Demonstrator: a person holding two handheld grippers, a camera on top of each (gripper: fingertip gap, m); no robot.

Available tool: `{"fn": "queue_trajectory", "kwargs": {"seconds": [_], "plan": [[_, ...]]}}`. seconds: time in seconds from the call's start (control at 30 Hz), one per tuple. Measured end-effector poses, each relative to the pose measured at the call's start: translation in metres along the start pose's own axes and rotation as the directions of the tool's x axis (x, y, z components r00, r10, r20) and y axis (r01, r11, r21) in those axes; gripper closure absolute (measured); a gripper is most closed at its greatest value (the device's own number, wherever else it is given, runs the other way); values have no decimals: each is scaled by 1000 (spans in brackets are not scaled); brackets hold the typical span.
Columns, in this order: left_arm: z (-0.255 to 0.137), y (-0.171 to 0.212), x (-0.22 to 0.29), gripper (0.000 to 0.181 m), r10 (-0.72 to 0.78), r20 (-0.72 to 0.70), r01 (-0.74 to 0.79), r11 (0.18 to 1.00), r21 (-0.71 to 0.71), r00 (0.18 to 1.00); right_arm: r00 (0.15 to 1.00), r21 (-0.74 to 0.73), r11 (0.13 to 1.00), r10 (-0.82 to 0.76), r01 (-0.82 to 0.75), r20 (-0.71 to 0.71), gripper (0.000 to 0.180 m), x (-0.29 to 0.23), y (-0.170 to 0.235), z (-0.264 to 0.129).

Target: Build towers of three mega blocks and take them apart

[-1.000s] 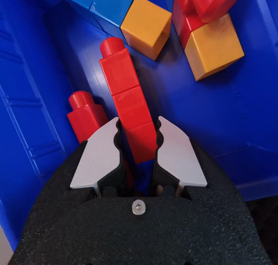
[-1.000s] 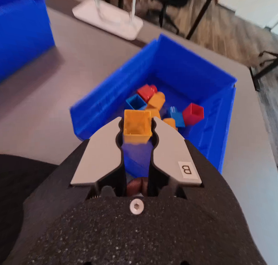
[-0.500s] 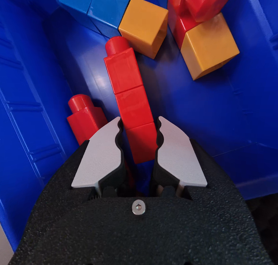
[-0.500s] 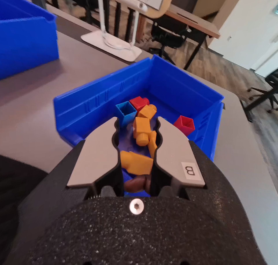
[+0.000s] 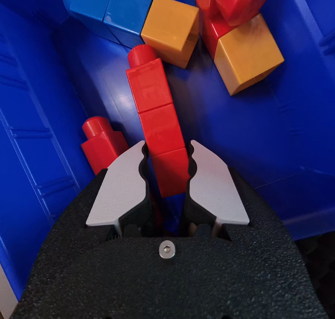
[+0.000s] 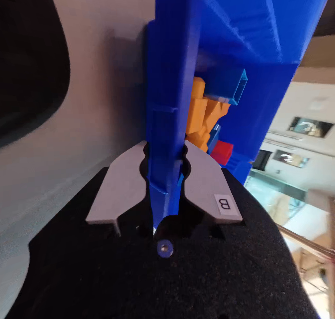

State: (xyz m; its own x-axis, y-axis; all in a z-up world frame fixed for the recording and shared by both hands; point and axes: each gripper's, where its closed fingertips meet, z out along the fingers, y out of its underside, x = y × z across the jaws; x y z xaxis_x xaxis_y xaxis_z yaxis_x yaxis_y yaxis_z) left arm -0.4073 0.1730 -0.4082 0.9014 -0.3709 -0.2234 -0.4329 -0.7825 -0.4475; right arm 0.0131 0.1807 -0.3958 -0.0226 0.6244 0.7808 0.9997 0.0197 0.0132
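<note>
Left tool [image 5: 167, 147]: I've got it pinching the bottom block of the red three-block tower [image 5: 156, 118], stud pointing to 12 o'clock, inside a blue bin [image 5: 253, 138].
Around it: single red block [image 5: 102, 143] at 9 o'clock of the tower, partly behind my left finger. Blue-blue-yellow tower [image 5: 137, 20] lying at 12 o'clock, its yellow end just beside the red stud. Red-and-yellow stack [image 5: 241, 44] at 1 o'clock.
Right tool [image 6: 165, 147]: view's blurry and rolled over. Fingers sit either side of the blue bin wall [image 6: 165, 93]; honestly can't tell if they grip it.
Inside that bin: yellow blocks [image 6: 203, 114], a blue block [image 6: 228, 87], a red block [image 6: 222, 152], piled at 1 o'clock.
Worktop [image 6: 90, 111]: grey, at 9 o'clock.
</note>
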Motion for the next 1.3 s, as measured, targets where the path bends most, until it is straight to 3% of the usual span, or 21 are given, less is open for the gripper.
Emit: {"fn": "queue_trajectory", "kwargs": {"seconds": [0.03, 0.33, 0.53, 1.0, 1.3], "plan": [[0, 0, 0, 139, 1, 0, -1, 1000, 1, 1000, 1000, -4, 1000, -5, 5, -9, 147, 1, -1, -1], [0, 0, 1, 139, 8, -4, -8, 1000, 3, 1000, 970, 58, 998, 4, 10, -243, 152, 73, 4, -49], [0, 0, 1, 139, 11, -5, -11, 1000, 4, 1000, 957, 81, 997, 20, 4, -288, 153, 91, 4, -55], [1, -1, 1, 139, 9, 1, -9, 1000, 6, 1000, 963, 162, 985, 105, -66, -247, 151, 58, 0, -44], [2, -2, 0, 139, 8, 6, -8, 1000, 11, 1000, 979, 170, 975, 164, -142, -119, 147, 10, 9, -16]]}}
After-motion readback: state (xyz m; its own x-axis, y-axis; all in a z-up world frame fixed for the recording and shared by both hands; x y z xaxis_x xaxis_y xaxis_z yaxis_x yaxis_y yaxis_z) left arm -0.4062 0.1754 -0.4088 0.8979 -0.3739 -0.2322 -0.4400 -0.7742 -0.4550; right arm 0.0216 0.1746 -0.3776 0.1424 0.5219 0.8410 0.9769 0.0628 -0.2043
